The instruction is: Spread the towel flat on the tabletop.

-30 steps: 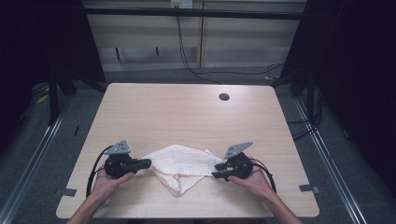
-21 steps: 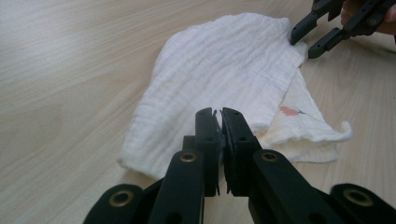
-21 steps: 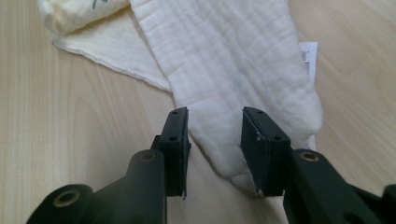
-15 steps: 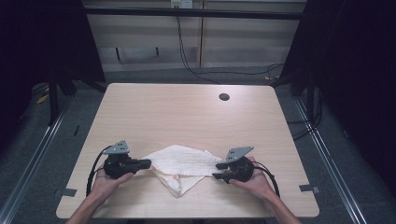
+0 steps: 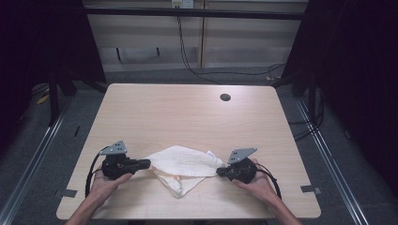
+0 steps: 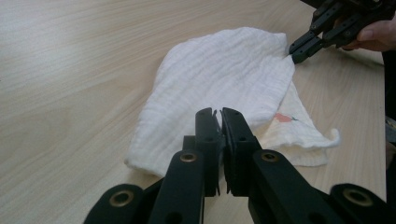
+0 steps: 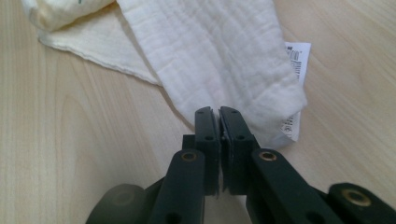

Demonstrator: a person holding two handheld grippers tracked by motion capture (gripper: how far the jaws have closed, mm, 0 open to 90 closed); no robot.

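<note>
Cloth (image 5: 184, 164) pinched at both ends, lying on the table (image 5: 187, 117) between the two grippers. Left gripper (image 6: 219, 116), jaws pressed together with a thin sliver of white fabric caught between their tips, biting the cloth's near edge. Straight ahead of those jaws the ribbed white fabric spreads away in a rounded fold, and off to their right a lower layer pokes out with a small red mark (image 6: 284, 117) on it. Far ahead and right, the other gripper nips the opposite corner, a hand behind it. Right gripper (image 7: 218, 114), jaws likewise clamped tight on the cloth's edge, fabric running up and away from the tips. Just right of them a printed label (image 7: 293, 93) sticks out from under the fold. Up and left, a cream under-layer fans out on the wood. From the high view, both hands hold the grippers low near the table's front edge; a dark round hole (image 5: 225, 97) sits well beyond them.
</note>
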